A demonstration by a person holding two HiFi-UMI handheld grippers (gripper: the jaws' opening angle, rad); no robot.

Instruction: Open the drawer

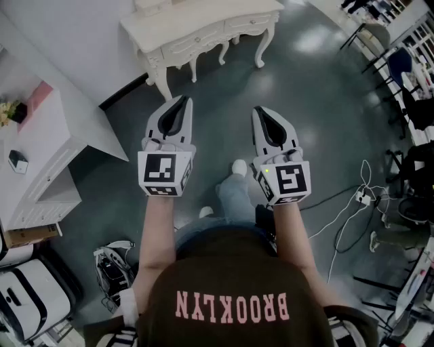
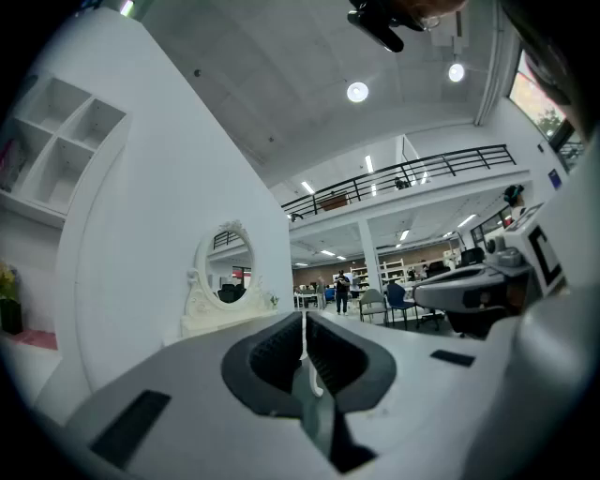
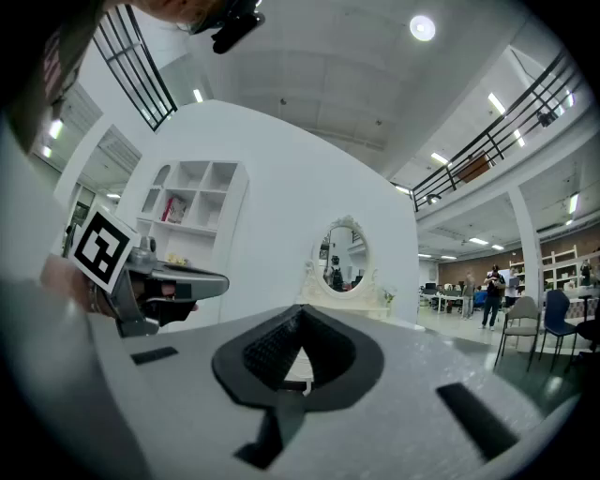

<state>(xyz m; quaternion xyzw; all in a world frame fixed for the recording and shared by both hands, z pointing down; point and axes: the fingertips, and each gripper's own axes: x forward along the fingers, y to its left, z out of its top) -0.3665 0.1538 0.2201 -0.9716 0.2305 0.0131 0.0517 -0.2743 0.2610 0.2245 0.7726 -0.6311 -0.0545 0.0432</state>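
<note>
Left gripper point(image 1: 178, 107) clenched tight, nothing in it. Right gripper point(image 1: 264, 116) same deal, clenched and empty. Both side by side above floor point(image 1: 325, 101). Drawer point(image 1: 195, 45) in white desk point(image 1: 178, 19), far end, well apart from both.

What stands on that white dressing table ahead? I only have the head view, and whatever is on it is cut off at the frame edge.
Observer: The right gripper view shows an oval mirror in a carved white frame on the dressing table.
Operator: Are the tongs shut? From above I can't be sure.
Observer: Yes. The left gripper has its tongs together with nothing between them, and so does the right gripper.
Operator: What is left of the mirror?
Observer: White cubby shelves, open at the front.
</note>
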